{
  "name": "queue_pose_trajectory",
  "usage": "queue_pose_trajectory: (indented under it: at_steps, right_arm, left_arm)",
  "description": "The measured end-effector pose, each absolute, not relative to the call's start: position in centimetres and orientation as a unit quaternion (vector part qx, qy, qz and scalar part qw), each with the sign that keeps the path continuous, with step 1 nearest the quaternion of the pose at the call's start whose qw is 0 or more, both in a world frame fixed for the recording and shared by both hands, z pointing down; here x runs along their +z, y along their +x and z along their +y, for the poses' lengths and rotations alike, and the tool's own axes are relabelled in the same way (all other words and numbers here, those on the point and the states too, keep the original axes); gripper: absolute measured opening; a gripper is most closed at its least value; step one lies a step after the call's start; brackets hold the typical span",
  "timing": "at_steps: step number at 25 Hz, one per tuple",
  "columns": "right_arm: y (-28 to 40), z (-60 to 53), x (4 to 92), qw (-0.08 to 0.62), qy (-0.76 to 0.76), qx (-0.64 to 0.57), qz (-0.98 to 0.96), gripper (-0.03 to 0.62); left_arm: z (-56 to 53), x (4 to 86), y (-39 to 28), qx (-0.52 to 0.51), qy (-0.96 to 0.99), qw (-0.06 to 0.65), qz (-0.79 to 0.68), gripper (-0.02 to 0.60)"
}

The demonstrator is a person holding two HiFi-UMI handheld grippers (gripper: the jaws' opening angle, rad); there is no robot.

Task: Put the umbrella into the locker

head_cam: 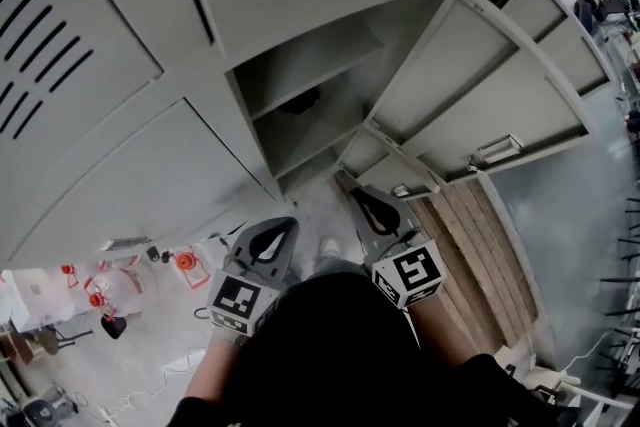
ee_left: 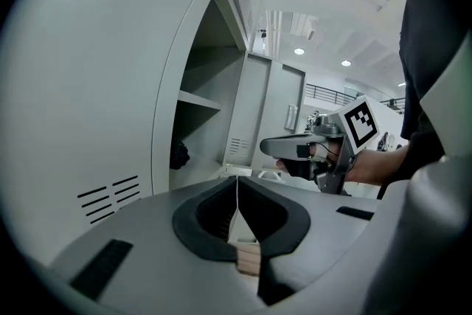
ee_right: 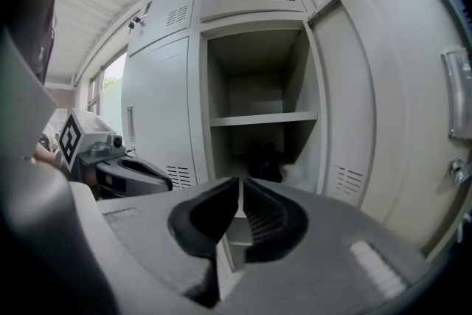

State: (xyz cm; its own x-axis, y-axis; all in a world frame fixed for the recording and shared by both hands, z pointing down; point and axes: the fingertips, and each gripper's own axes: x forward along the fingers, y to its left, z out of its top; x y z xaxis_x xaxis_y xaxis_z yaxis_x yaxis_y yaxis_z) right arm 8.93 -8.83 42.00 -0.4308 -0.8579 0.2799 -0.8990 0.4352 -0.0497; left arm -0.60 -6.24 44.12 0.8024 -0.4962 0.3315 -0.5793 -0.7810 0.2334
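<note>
Setting: a bank of grey sheet-metal lockers [head_cam: 120, 145] is being seen from above across the upper half of the head view, with a pale floor [head_cam: 150, 355] at lower left and wooden planks [head_cam: 480, 245] at lower right.
Open compartment: one locker at the centre is being left open; its door [head_cam: 480, 85] is being swung out toward the right of the frame, and a flat shelf [ee_right: 262, 118] is dividing the inside.
Umbrella: the umbrella [ee_right: 265, 162], a dark folded bundle, is being kept under that shelf, toward the back of the compartment, at the middle of the right gripper view.
Left gripper: the left gripper [ee_left: 237, 184] is being held with its jaws pressed together, nothing between them.
Right gripper: the right gripper [ee_right: 240, 188] is likewise being held closed and empty, aimed at the open compartment.
Step in hand: by the layout, the placing is being finished, and only the door is being left to deal with.
Doing it well: the door's free edge is best being pushed gently along its swing with closed jaw tips, while the umbrella is being checked for clearance from the frame.
Materials: smooth, hard painted steel with louvred vents [head_cam: 40, 45]; ribbed dark pads [ee_right: 269, 217]; the umbrella is probably being kept limp and compressible by its fabric.
</note>
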Motion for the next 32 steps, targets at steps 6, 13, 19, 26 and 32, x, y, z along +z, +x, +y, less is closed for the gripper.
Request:
queue_pose_trajectory:
  at_steps: [6, 13, 19, 26, 32]
  right_arm:
    - [8.9, -8.4, 42.8, 0.105, 0.518, 0.112, -0.841, 0.014]
    - [9.2, -8.4, 43.3, 0.115, 0.523, 0.111, -0.837, 0.011]
    - [9.4, -8.6, 43.6, 0.122, 0.524, 0.109, -0.836, 0.011]
    - [9.4, -8.7, 43.9, 0.126, 0.522, 0.109, -0.836, 0.011]
    - [9.6, -8.8, 44.1, 0.132, 0.523, 0.107, -0.835, 0.011]
  left_arm:
    - [-6.6, 44.3, -0.5, 0.127, 0.938, 0.164, -0.280, 0.010]
    - [-6.8, 44.3, -0.1, 0.129, 0.939, 0.162, -0.275, 0.011]
    - [-7.0, 44.3, 0.0, 0.128, 0.938, 0.162, -0.277, 0.010]
    - [-7.2, 44.8, -0.2, 0.129, 0.939, 0.151, -0.280, 0.010]
    - [-7.5, 45.1, -0.3, 0.131, 0.941, 0.135, -0.282, 0.011]
